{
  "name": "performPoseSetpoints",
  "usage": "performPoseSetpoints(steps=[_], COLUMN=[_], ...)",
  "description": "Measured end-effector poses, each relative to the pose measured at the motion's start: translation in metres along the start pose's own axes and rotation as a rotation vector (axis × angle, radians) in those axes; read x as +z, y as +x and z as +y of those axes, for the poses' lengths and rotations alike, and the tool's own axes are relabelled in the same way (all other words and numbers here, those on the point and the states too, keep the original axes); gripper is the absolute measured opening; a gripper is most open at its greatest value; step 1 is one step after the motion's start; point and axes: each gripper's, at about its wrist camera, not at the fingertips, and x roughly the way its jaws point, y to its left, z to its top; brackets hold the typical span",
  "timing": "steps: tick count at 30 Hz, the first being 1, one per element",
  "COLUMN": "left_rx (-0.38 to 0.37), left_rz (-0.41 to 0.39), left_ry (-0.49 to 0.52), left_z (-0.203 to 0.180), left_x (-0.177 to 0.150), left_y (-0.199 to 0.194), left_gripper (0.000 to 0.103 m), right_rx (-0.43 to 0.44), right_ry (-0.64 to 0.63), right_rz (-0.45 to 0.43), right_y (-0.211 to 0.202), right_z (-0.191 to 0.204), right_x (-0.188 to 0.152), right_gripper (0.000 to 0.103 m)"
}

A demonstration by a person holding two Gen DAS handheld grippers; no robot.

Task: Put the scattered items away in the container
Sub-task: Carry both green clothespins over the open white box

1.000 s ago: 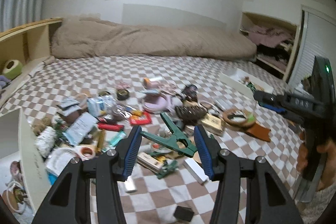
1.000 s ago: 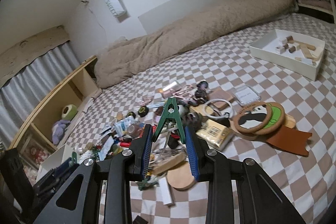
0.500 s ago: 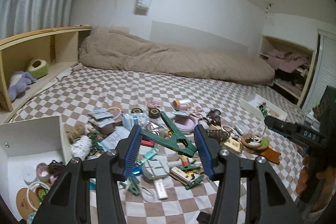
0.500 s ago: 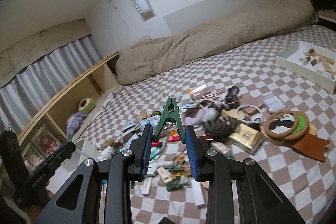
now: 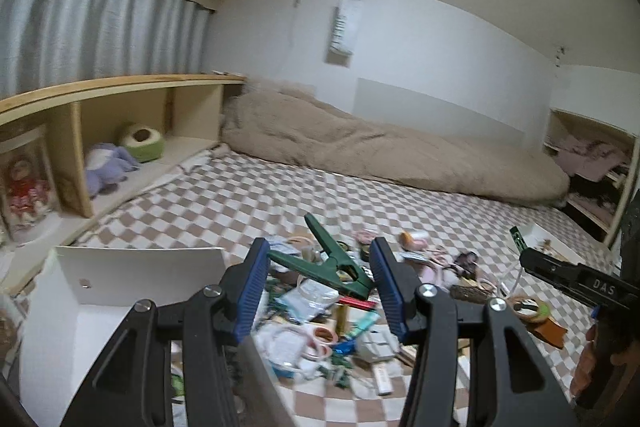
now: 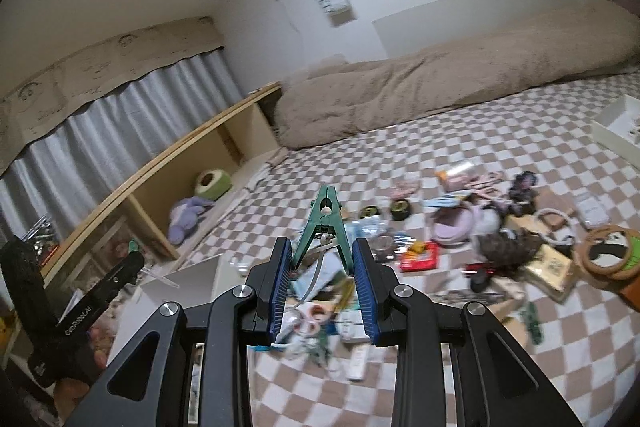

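My left gripper [image 5: 318, 285] is shut on a green clamp [image 5: 332, 263], which lies crosswise between the blue pads. My right gripper [image 6: 322, 281] is shut on a second green clamp [image 6: 325, 227], held by its handles with the tip pointing away. Both are lifted above the pile of scattered items [image 5: 340, 323] on the checkered bed; the pile also shows in the right wrist view [image 6: 460, 251]. The white container [image 5: 100, 291] is at the lower left, just beside the left gripper. In the right wrist view its corner [image 6: 192, 279] shows left of the gripper.
A wooden shelf [image 5: 120, 115] with plush toys [image 5: 110, 163] runs along the left. A rolled beige duvet [image 5: 400, 155] lies at the back. A second white tray [image 6: 620, 127] sits far right. The other hand-held gripper [image 5: 580, 283] shows at the right edge.
Both grippers have risen and swung left with their clamps. The white container has come closer at the lower left and the pile has dropped lower in view.
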Motion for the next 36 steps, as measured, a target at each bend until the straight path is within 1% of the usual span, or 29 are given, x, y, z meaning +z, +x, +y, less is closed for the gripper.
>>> performPoseSetpoints(steps=[7,11,15,19,22,25,30,34,36], left_rx=[0.060,0.118,0.137,0.185,0.247,0.258,0.287,0.310,0.326], left_rz=[-0.032,-0.052,-0.072,-0.081,-0.085,-0.089,-0.087,-0.066,-0.053], left_ry=[-0.069,-0.091,-0.146,-0.166,-0.157,-0.157,-0.152,-0.152,-0.146], left_z=[0.039,0.062,0.088,0.104,0.112,0.119,0.127,0.134,0.137], left_x=[0.005,0.007,0.008,0.008,0.008,0.008,0.005,0.003,0.000], left_y=[-0.015,-0.027,-0.038,-0.046,-0.050,-0.052,-0.057,-0.053,-0.050], left_gripper=[0.051,0.051,0.052,0.052,0.052,0.051,0.051,0.051,0.051], right_rx=[0.071,0.111,0.135,0.161,0.186,0.213,0.246,0.257,0.258], right_ry=[-0.041,-0.070,-0.123,-0.177,-0.203,-0.227,-0.271,-0.315,-0.343], right_rz=[0.042,0.072,0.107,0.147,0.171,0.198,0.259,0.345,0.405], right_y=[0.028,0.044,0.058,0.073,0.081,0.088,0.097,0.106,0.113], right_z=[0.048,0.076,0.104,0.133,0.150,0.165,0.190,0.203,0.208], right_x=[-0.004,-0.009,-0.015,-0.025,-0.031,-0.039,-0.056,-0.080,-0.095], right_gripper=[0.031,0.031,0.031,0.031,0.031,0.031,0.031,0.031,0.031])
